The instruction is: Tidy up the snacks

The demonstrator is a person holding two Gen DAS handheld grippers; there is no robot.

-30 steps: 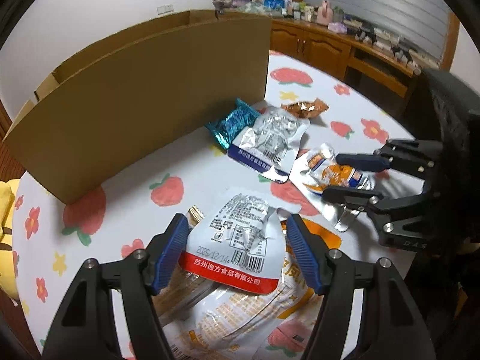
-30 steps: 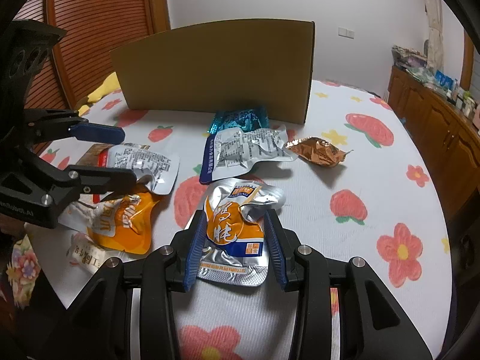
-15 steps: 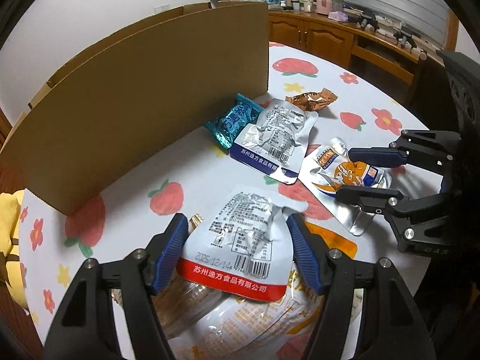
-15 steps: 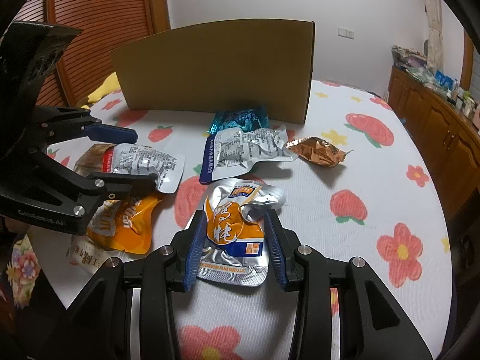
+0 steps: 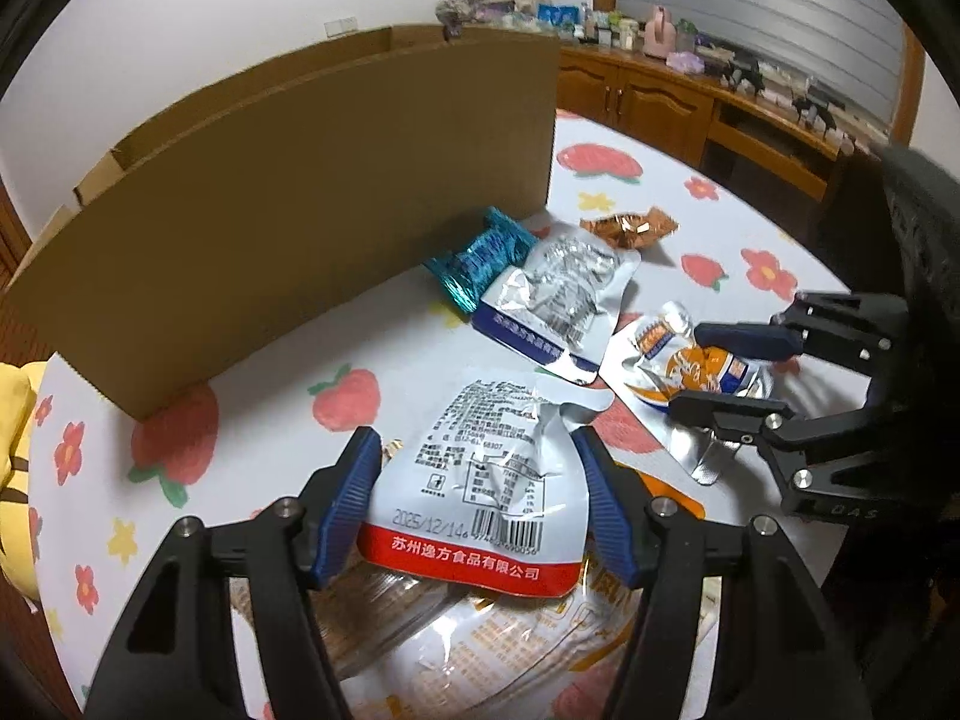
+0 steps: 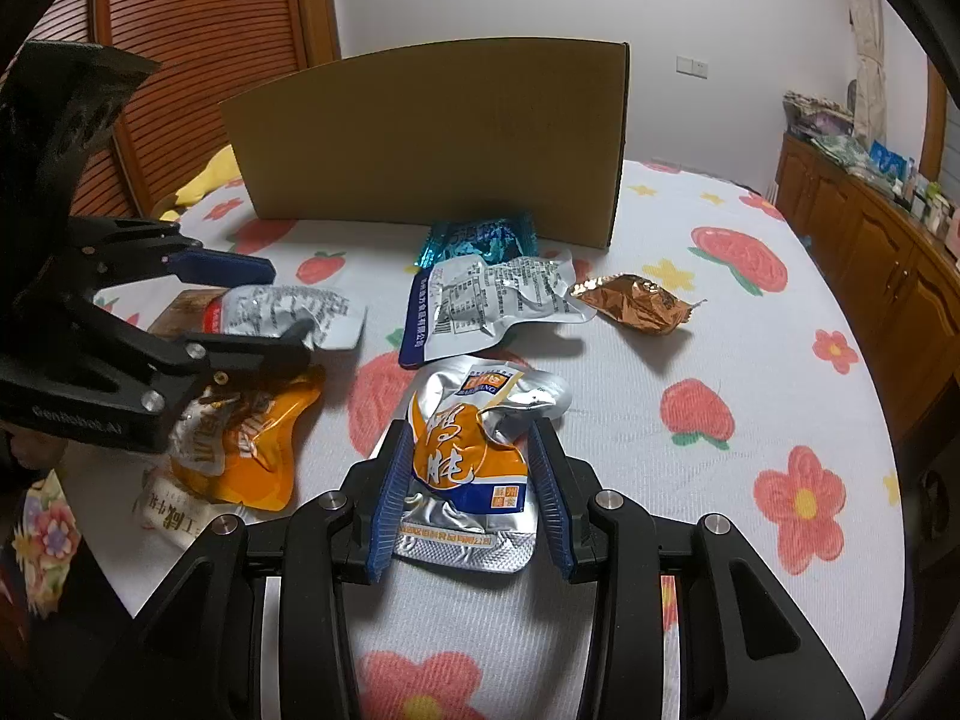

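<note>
Left claw (image 5: 480,480): closing, blue ribbed pads flanking a crinkled silver foil pouch with red band (image 5: 486,480), which sits between them; pad contact not clear. That pouch lies on top of a glossy orange pouch (image 6: 252,444) at 6 o'clock of the desk.

Right claw (image 6: 471,480): pinching a creased silver-and-orange foil pouch (image 6: 474,456) by both side edges, pouch flat on the desk at 5 o'clock in the left view.

Desk (image 6: 750,570): woven white cloth, strawberry and flower print. Corrugated cardboard box (image 6: 432,138) stands upright at 12 o'clock. Just in front of it: crumpled teal metallic wrapper (image 6: 480,240), partly under a flat silver pouch with blue edge (image 6: 486,306). Wrinkled copper foil wrapper (image 6: 630,312) at 2 o'clock, apart from the rest.
</note>
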